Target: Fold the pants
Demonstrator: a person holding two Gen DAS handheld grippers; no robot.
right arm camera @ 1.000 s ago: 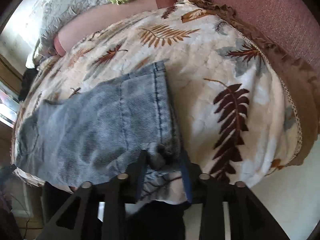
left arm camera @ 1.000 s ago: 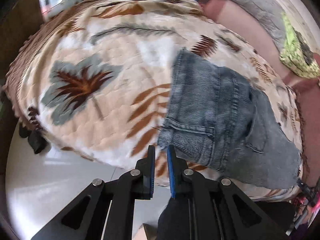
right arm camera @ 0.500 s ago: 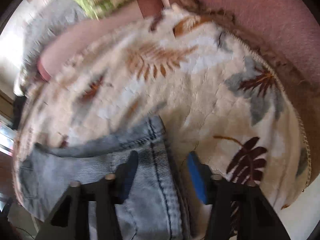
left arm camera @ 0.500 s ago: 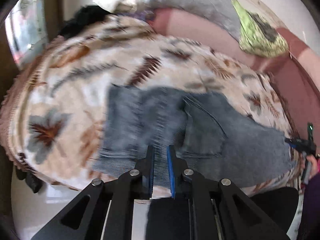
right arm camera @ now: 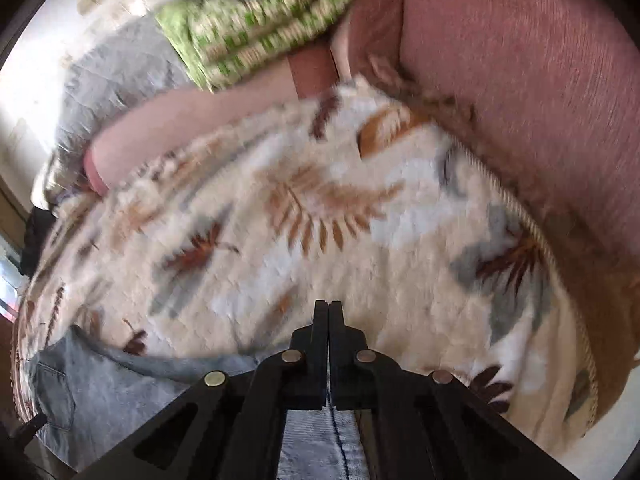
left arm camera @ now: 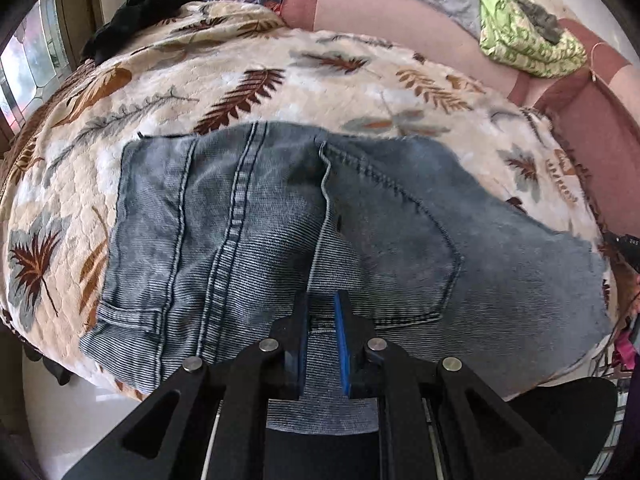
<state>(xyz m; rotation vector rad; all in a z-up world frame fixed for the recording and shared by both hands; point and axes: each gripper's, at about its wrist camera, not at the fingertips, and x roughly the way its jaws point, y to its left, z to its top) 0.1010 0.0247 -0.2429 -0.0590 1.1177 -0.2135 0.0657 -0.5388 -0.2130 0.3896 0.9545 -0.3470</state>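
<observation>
Faded blue jeans (left arm camera: pixel 256 220) lie folded on a cream blanket with a leaf print (left arm camera: pixel 280 76), back pocket and seams up. My left gripper (left arm camera: pixel 320 312) hovers over the near waistband edge, its blue pads a narrow gap apart with denim showing between them; whether it pinches the cloth is unclear. In the right wrist view my right gripper (right arm camera: pixel 328 308) has its jaws pressed together on a strip of the jeans (right arm camera: pixel 320 440), which runs back under the fingers. More denim (right arm camera: pixel 100 384) lies at lower left.
A pink sofa back (left arm camera: pixel 380 4) and arm (right arm camera: pixel 520 80) border the blanket. A green patterned cloth (left arm camera: pixel 520 36) and a grey cover (right arm camera: pixel 112 76) lie on the backrest. A black garment (left arm camera: pixel 132 12) sits at the far left corner. White floor (left arm camera: pixel 80 408) lies below the edge.
My right gripper was open around the jeans' hem and has shut on it, moving forward over the blanket. My left gripper swung right, from the waistband corner to the middle of the jeans.
</observation>
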